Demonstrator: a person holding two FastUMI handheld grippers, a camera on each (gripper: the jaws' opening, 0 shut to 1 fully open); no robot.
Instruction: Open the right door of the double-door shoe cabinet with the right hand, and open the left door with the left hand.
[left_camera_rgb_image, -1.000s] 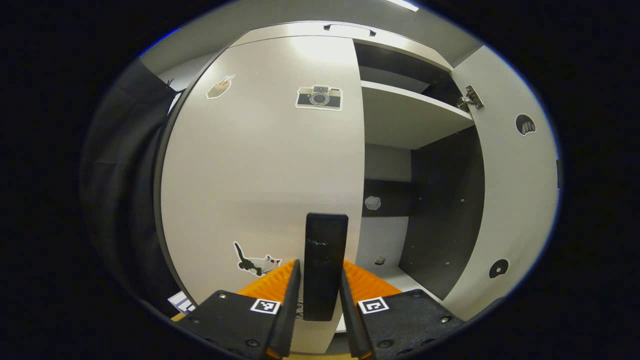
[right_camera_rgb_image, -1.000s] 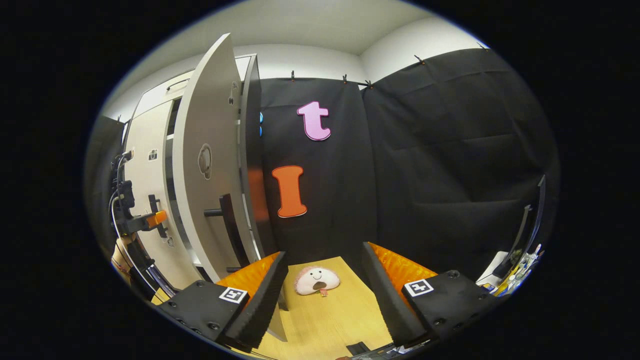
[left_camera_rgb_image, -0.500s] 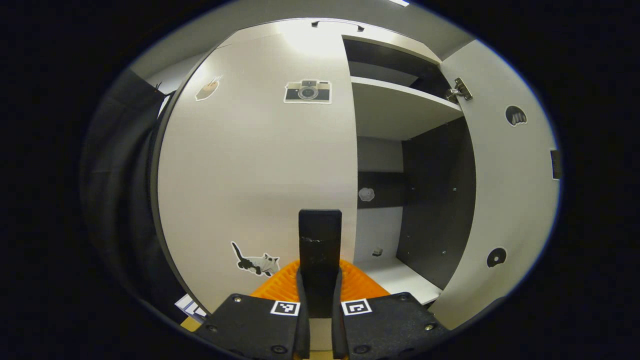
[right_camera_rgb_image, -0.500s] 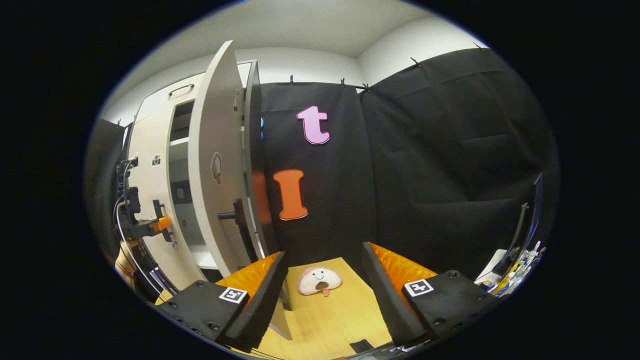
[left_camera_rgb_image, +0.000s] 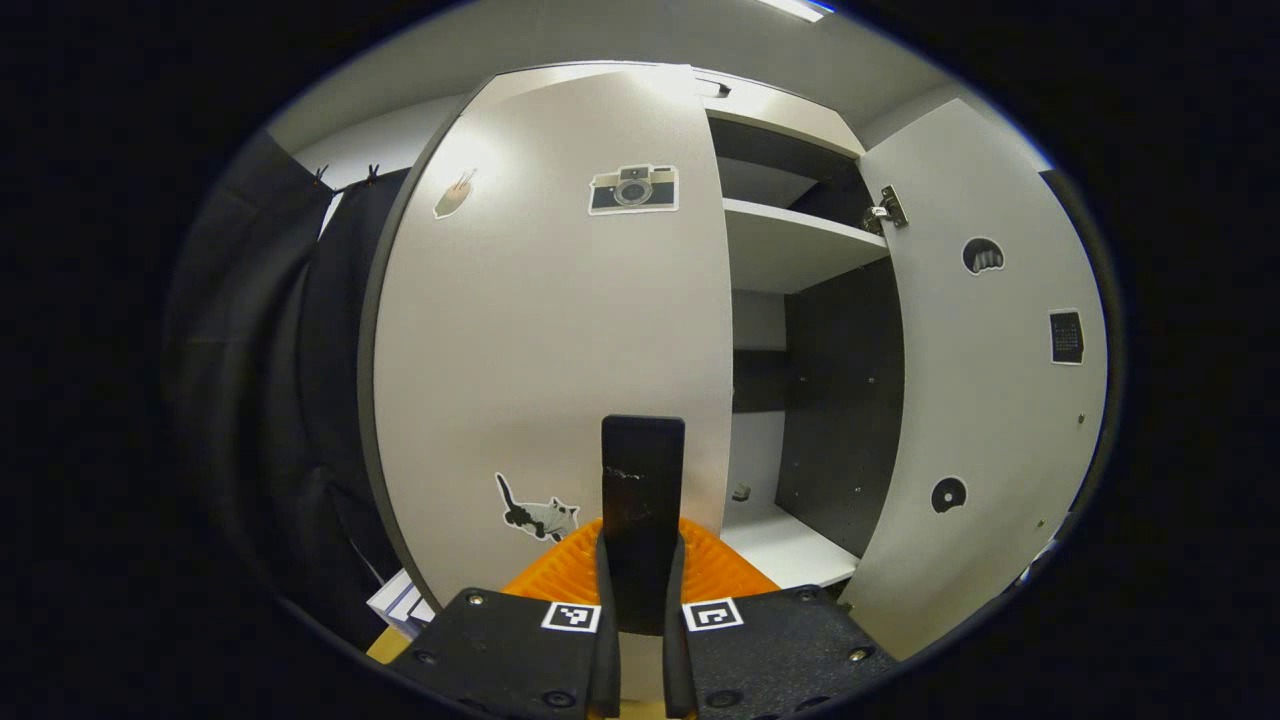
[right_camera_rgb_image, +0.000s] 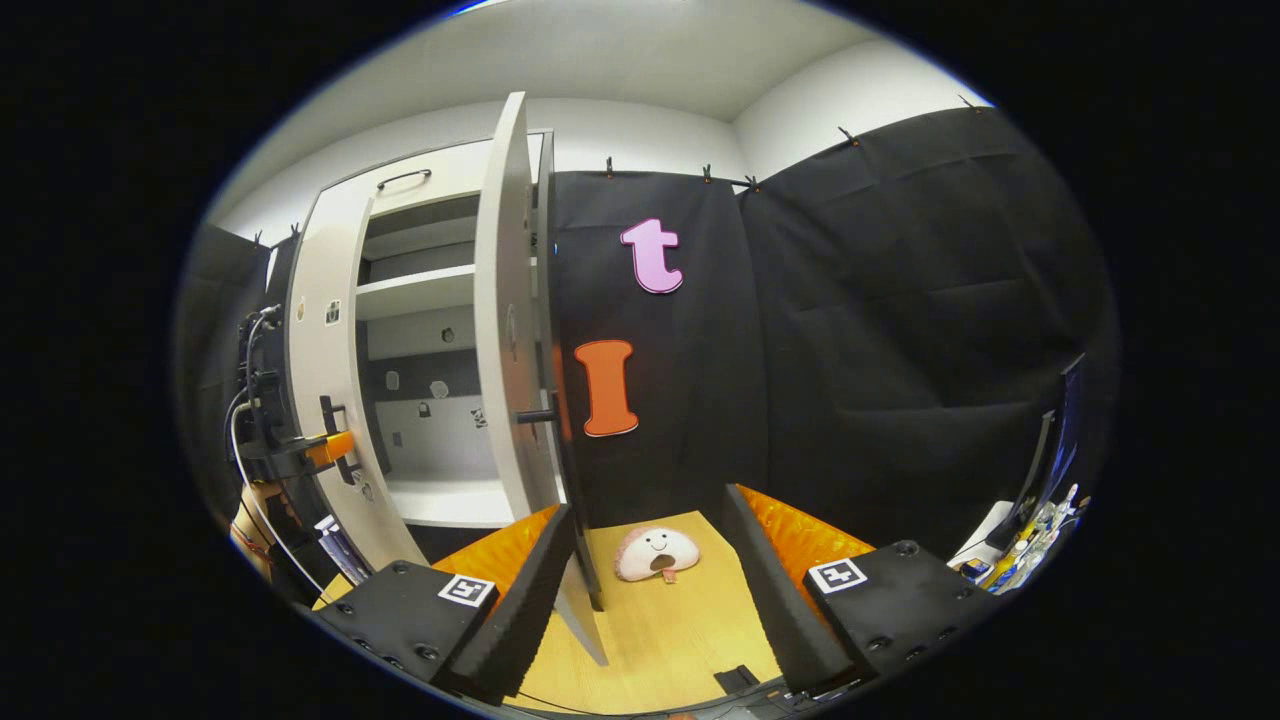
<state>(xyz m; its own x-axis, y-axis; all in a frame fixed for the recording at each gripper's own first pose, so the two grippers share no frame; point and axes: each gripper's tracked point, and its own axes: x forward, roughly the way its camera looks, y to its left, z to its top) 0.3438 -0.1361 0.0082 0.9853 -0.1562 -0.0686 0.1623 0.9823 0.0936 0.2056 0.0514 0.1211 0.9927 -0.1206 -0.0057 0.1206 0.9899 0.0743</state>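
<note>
At six o'clock in the left gripper view my left gripper (left_camera_rgb_image: 640, 610) is clenched on the dark handle (left_camera_rgb_image: 643, 500) of the left door (left_camera_rgb_image: 550, 330), both fingers pressing its sides. The door rises just beyond, from about nine to twelve o'clock, swung a little off the cabinet (left_camera_rgb_image: 790, 250). I judge this the start of the pull, so I should keep my squeeze firm and draw back in an arc about the hinge side at nine o'clock, turning with the handle so it doesn't slip out sideways.

At six o'clock in the right gripper view my right gripper (right_camera_rgb_image: 650, 600) is released, fingers spread with nothing between them. Past it at ten o'clock the right door (right_camera_rgb_image: 505, 330) stands wide open, edge toward me, its job apparently done. Farther off at nine o'clock my left gripper (right_camera_rgb_image: 325, 445) is at its handle.
</note>
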